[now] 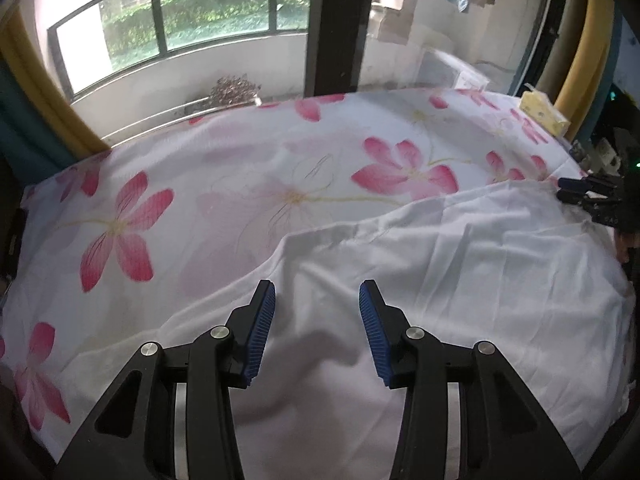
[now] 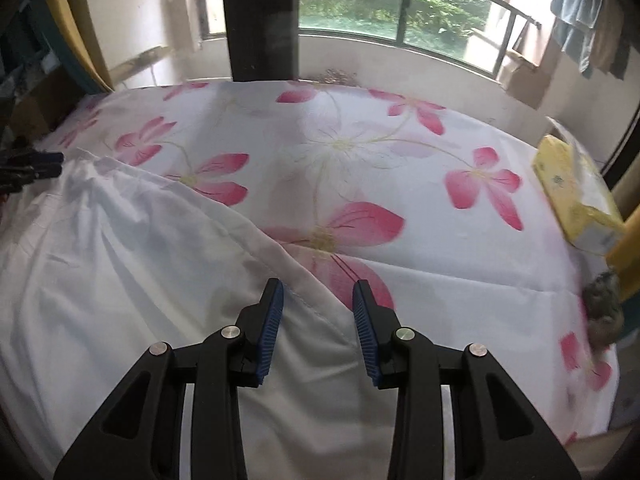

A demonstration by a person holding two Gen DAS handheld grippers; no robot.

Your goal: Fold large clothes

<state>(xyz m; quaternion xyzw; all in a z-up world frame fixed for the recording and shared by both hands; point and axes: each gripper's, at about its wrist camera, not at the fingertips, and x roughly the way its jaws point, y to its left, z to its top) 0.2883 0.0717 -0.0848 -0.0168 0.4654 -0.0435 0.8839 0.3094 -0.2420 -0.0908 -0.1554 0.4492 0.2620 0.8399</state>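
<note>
While a flowered bedsheet (image 1: 248, 184) with big pink blossoms covers the whole bed, the white garment (image 1: 460, 264) lies spread across the part of that sheet nearest the cameras, wrinkled, its far edge running as a slanted line over the pink print. Beyond the sheet's far edge stands a wide window (image 1: 192, 20) with dark frames and green hedges outside, split by a dark upright post (image 1: 340, 24). A yellow tissue box (image 2: 576, 200) sits on the sheet at its right side, well apart from the garment. The left gripper (image 1: 317, 296) hangs over the garment near the sheet's near edge, its blue-padded jaws standing apart with only cloth lying loose below them and nothing pinched. The right gripper (image 2: 318, 294) hovers where the garment's stitched hem crosses the sheet's pink flower; its jaws stand a little narrower, apart, with the hem passing under the gap and neither pad pressing on it. In the left wrist view the other gripper's dark tips show at the garment's far right corner, too small to read
</note>
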